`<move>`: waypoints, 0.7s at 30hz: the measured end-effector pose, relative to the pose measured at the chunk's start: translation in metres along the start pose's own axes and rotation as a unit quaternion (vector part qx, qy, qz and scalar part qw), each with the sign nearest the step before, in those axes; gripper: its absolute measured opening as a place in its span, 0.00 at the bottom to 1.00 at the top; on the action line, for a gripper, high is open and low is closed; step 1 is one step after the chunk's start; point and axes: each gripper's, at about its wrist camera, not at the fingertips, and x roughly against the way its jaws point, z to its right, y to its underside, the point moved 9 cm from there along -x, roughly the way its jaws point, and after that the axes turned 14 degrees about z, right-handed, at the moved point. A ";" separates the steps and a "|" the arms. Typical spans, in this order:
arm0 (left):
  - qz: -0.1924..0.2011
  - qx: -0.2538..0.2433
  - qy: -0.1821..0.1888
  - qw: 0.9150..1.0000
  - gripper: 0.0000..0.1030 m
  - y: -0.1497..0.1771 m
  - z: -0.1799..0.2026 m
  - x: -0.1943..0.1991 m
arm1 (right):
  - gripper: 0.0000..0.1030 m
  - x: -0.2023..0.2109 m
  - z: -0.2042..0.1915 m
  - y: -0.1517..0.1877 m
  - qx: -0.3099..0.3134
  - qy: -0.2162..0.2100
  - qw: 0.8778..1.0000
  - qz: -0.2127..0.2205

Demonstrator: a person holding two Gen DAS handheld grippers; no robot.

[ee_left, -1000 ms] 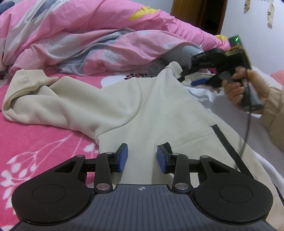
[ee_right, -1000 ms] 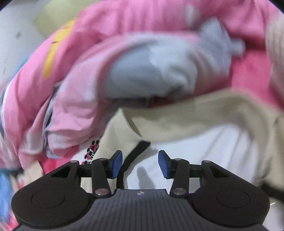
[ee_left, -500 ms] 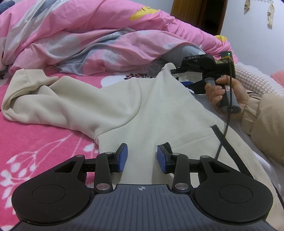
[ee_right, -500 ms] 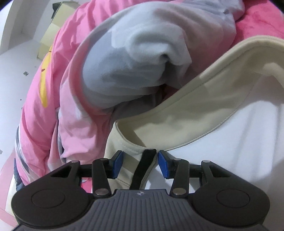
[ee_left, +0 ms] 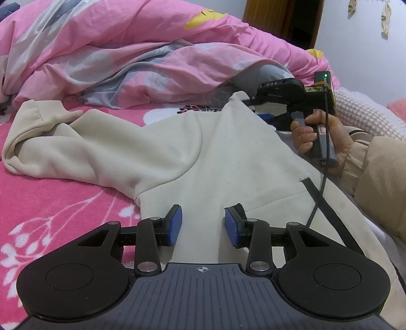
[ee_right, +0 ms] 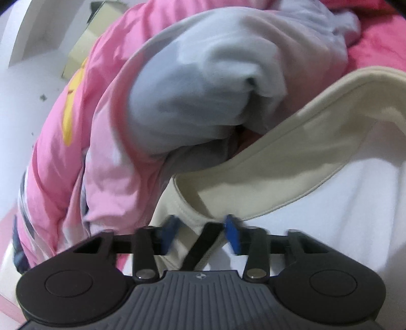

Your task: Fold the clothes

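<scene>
Left wrist view: the cream hoodie point(ee_left: 203, 152) lies spread on the bed point(ee_left: 50, 203), its hem near the camera and its neck toward the heaped quilt point(ee_left: 127, 50) at the bed's far edge. 1 sleeve point(ee_left: 50, 137) trails out toward the bed's left side, not yet folded in. The left gripper point(ee_left: 203, 226) hangs over the hem with its jaws spread and only flat cloth showing between the blue pads; it looks placed to pin or take the bottom edge while the other end is dealt with. At the hoodie's far right corner, a hand point(ee_left: 317, 134) in a beige sleeve holds the right gripper point(ee_left: 266, 115) down at the neck; its fingertips are mostly hidden here.

Right wrist view: the right gripper point(ee_right: 200, 232) is closing, slightly blurred, with the hoodie's cream edge and a black drawstring point(ee_right: 203, 243) between its pads. The pads do not seem to press the cloth yet, so this reads as a grasp being taken at the collar, probably to lift that end and bring it over. The hood rim point(ee_right: 291, 162) curves away to the right, lying against the quilt's grey underside point(ee_right: 203, 88).

The bed carries a hot-pink sheet with white flower prints. A white knitted pillow point(ee_left: 360, 114) sits at its right side. Beyond stand a pale wall and a dark wooden door point(ee_left: 284, 17); 2 small items hang on the wall at top right
</scene>
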 end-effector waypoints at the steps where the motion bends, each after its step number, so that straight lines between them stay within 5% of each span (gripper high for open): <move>1: 0.000 0.000 0.000 1.000 0.36 0.000 0.000 0.000 | 0.19 0.003 -0.005 -0.001 0.015 0.000 1.000 0.006; 5: 0.000 0.004 0.001 1.000 0.36 0.000 -0.001 0.000 | 0.15 0.030 -0.035 -0.013 0.125 0.017 0.991 0.047; 7: -0.001 0.008 0.001 1.000 0.36 0.000 -0.002 0.001 | 0.14 0.044 -0.054 -0.018 0.223 0.051 0.971 0.070; 10: -0.001 0.013 0.001 1.000 0.36 -0.001 -0.002 0.002 | 0.14 0.051 -0.078 -0.015 0.366 0.103 0.921 0.083; 15: -0.001 0.015 0.002 1.000 0.36 -0.002 -0.002 0.002 | 0.14 0.027 -0.093 0.006 0.561 0.210 0.797 0.073; 19: -0.003 0.013 0.002 1.000 0.36 -0.002 -0.003 0.002 | 0.15 -0.010 -0.071 0.040 0.630 0.243 0.737 0.026; 21: -0.003 0.013 0.003 1.000 0.36 -0.002 -0.003 0.002 | 0.17 -0.028 -0.048 0.053 0.623 0.258 0.738 -0.011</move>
